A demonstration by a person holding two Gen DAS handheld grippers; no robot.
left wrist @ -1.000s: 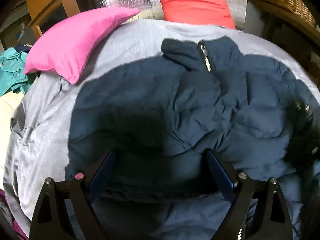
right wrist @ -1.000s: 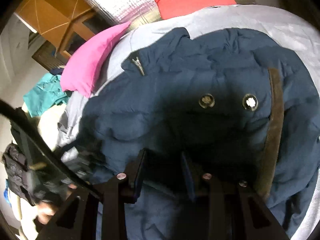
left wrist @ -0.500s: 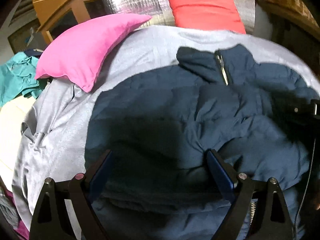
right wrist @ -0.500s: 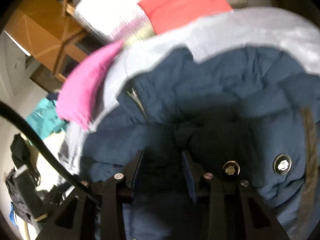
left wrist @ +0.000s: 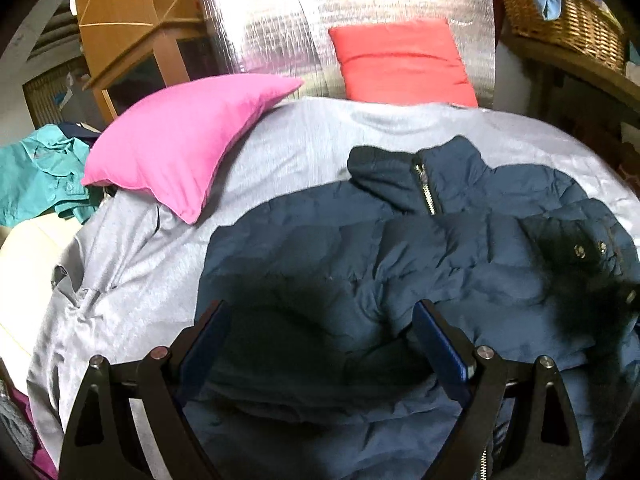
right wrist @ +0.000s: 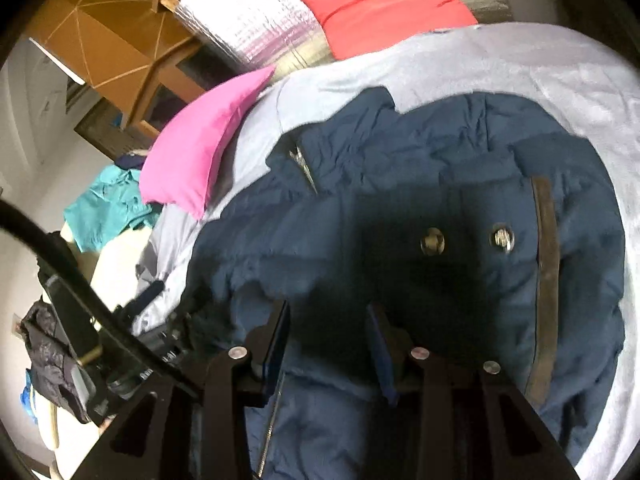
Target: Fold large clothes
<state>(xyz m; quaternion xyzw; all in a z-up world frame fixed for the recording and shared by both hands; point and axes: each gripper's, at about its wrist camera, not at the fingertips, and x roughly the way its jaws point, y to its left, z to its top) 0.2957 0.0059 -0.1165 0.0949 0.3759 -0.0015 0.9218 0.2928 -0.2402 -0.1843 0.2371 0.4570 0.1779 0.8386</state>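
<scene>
My left claw (left wrist: pixel 320 344) hangs with its jaws spread wide above the navy puffer jacket (left wrist: pixel 360 264), nothing between the pads. My right claw (right wrist: pixel 328 344) is partly apart over the same jacket (right wrist: pixel 420 208); the dark fabric lies below the gap and I cannot see the pads pressing on it.

The jacket lies spread across the grey bedspread (left wrist: pixel 168 264) on the bed. It is quilted, puffy and creased into many soft folds. Its stand-up collar (left wrist: pixel 404 172) points toward the head of the bed, with a silver zipper (left wrist: pixel 426 190) running down from it. In the right view two round metal snaps (right wrist: pixel 432 242) sit on a darker, shadowed patch, and a brown strip of trim (right wrist: pixel 546 264) curves just beside them. On the jacket's right side in the left view lies a dark fuzzy patch, which may be fur edging.

A pink pillow (left wrist: pixel 180 148) rests on the bedspread near the collar, apart from the jacket, and a red pillow (left wrist: pixel 400 64) leans against silver foil at the head.
</scene>
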